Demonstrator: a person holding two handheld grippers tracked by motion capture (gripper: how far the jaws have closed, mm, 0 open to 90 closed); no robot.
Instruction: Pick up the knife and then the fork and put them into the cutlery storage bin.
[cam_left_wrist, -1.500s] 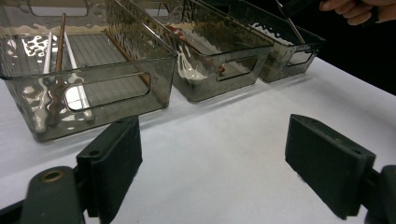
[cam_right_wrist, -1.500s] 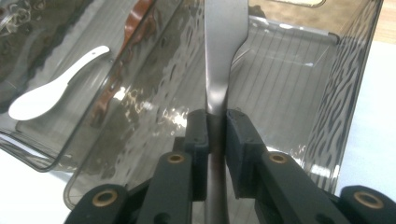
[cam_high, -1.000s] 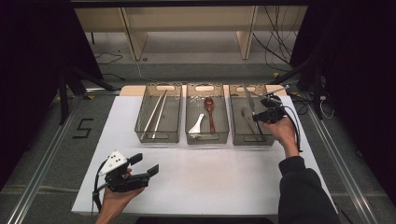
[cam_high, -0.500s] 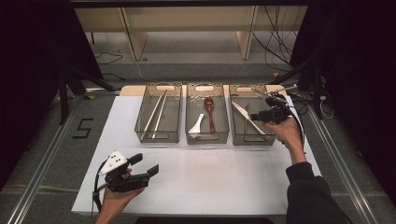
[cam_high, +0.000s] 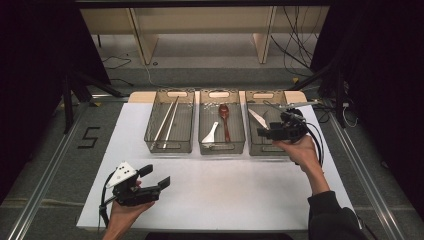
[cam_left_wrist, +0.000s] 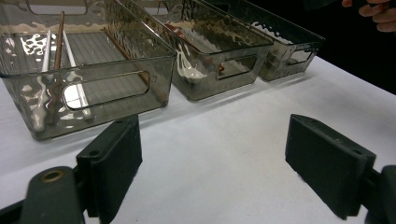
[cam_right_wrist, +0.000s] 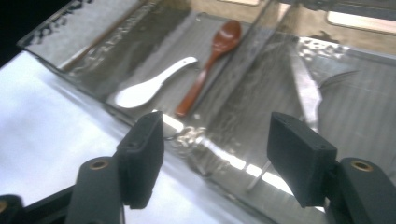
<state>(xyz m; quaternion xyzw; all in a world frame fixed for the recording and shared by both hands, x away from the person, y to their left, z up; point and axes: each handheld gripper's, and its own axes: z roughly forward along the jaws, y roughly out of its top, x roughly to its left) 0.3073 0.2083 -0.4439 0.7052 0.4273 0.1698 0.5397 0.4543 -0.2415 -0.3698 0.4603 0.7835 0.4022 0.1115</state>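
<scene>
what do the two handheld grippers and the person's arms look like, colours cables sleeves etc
Both are black two-jaw tools with flat, rectangular black pads. The left gripper carries a pale grey three-cornered plate with small dark dots on top, and a black cable loops down from its body. The right gripper has black cables trailing back past the wrist. The right arm wears a dark long sleeve; no sleeve is visible on the left forearm.

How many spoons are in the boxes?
2: a white spoon and a brown spoon, side by side in the middle box. None seen elsewhere.
</scene>
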